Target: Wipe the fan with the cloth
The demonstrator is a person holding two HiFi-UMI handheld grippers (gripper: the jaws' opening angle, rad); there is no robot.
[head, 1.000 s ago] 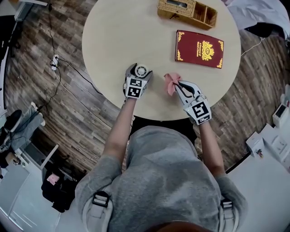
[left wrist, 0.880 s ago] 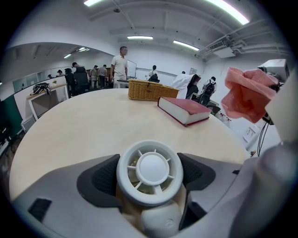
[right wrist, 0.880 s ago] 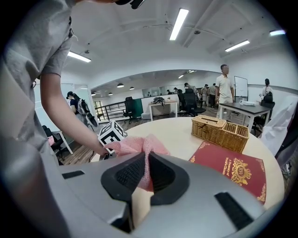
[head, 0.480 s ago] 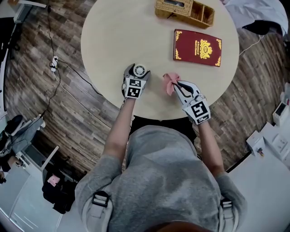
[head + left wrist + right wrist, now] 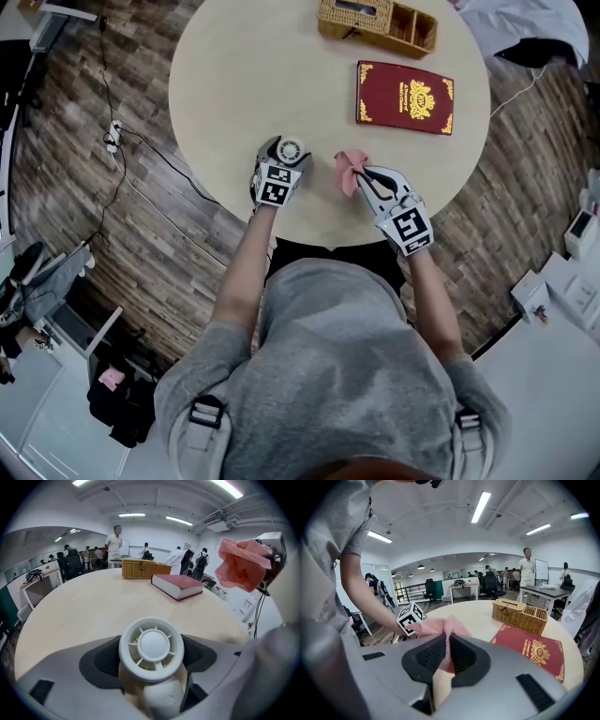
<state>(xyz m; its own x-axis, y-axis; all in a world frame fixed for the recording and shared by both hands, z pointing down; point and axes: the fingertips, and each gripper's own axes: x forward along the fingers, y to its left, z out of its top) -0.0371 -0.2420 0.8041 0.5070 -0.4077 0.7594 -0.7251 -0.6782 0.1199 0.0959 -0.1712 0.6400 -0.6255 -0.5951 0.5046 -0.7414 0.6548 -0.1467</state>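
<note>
The left gripper [image 5: 286,152] holds the fan [image 5: 151,648]. Its jaws are closed against both sides of the round white grille. In the left gripper view the grille faces the camera, and the fan's rounded body sits below it between the jaw pads.

The right gripper [image 5: 367,176] holds the cloth [image 5: 347,171]. Its jaws are pinched together on a fold of the pink fabric, and the rest bunches out beyond the tips.

Both grippers are over the near edge of the round table [image 5: 244,84]. The cloth is just right of the fan, with a narrow gap between them.

A red book [image 5: 404,97] lies flat further back on the table. A wicker basket [image 5: 375,21] stands at the far edge, behind the book.
</note>
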